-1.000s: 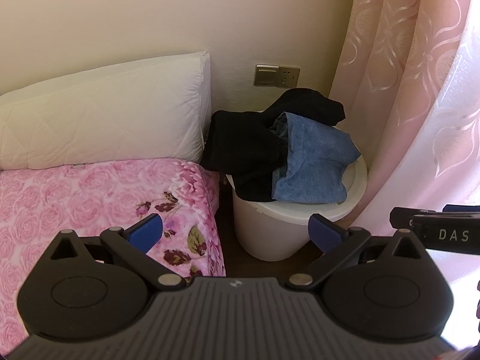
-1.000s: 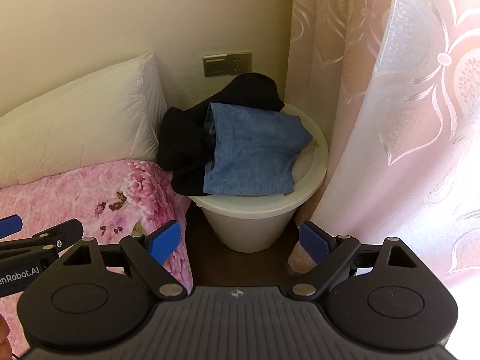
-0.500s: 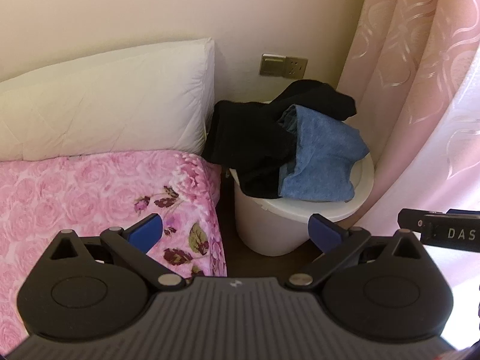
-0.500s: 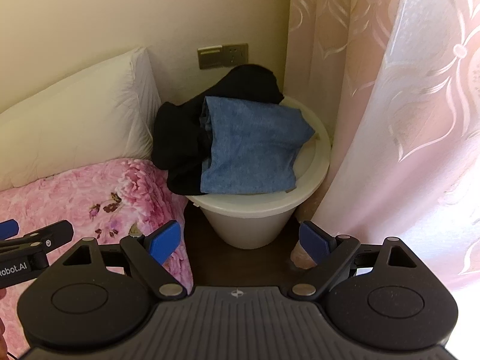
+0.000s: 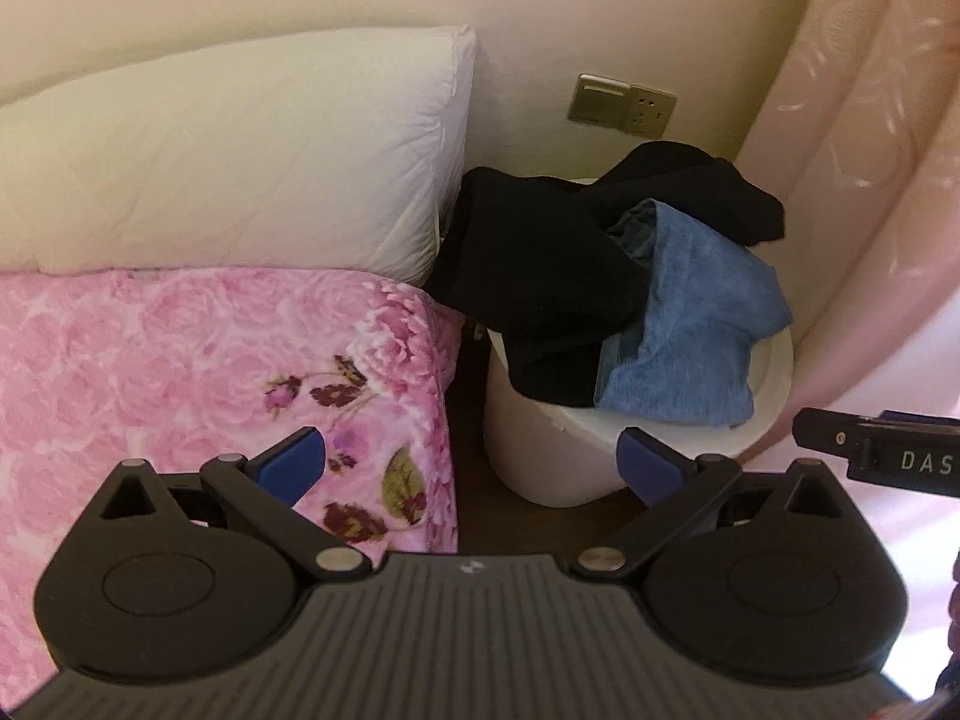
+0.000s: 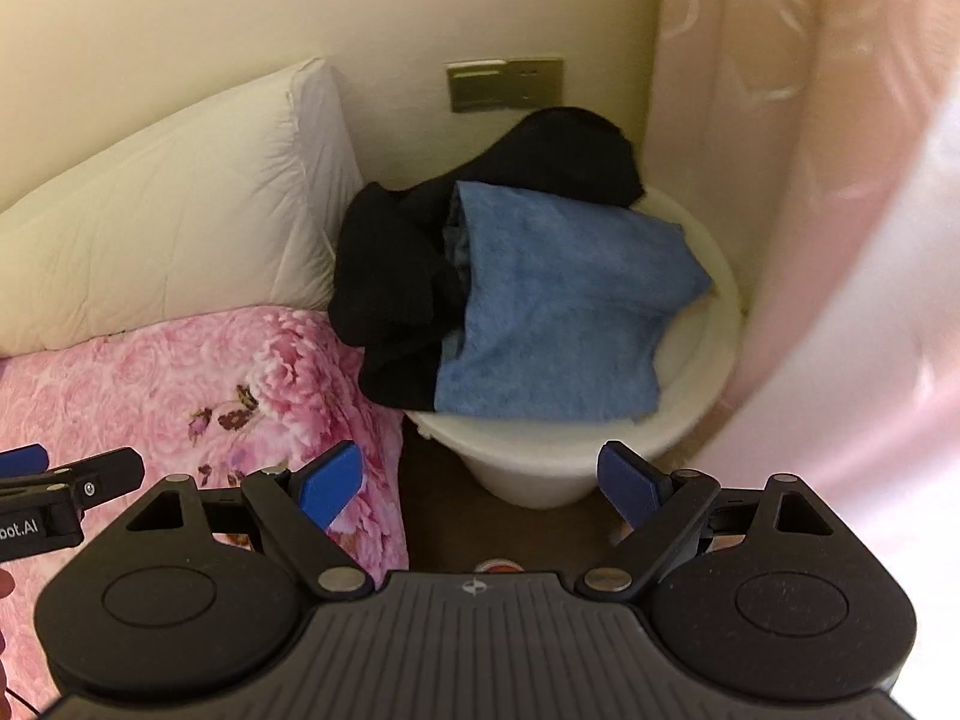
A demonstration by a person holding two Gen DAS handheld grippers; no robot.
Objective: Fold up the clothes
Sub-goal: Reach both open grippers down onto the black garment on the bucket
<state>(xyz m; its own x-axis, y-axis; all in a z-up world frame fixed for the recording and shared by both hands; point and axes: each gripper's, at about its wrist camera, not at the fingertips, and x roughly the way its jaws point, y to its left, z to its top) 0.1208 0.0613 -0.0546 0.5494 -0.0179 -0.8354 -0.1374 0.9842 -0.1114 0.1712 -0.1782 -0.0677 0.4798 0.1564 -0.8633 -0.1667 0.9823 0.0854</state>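
A blue garment (image 5: 690,324) and a black garment (image 5: 540,264) lie heaped on a white bucket (image 5: 540,456) beside the bed. In the right wrist view the blue garment (image 6: 558,312) lies on top and the black garment (image 6: 396,276) hangs over the bucket (image 6: 708,396) rim at left. My left gripper (image 5: 471,465) is open and empty, short of the bucket. My right gripper (image 6: 480,477) is open and empty, in front of the bucket. Part of the right gripper (image 5: 876,459) shows at the left view's right edge, and part of the left gripper (image 6: 60,480) at the right view's left edge.
A bed with a pink floral blanket (image 5: 210,372) and a white pillow (image 5: 240,150) lies at left. A pink curtain (image 5: 870,180) hangs at right. A wall socket (image 5: 621,105) sits above the bucket. A narrow strip of dark floor (image 6: 444,516) runs between bed and bucket.
Both grippers have moved closer to the bucket, so the clothes look larger. Both stay open and empty.
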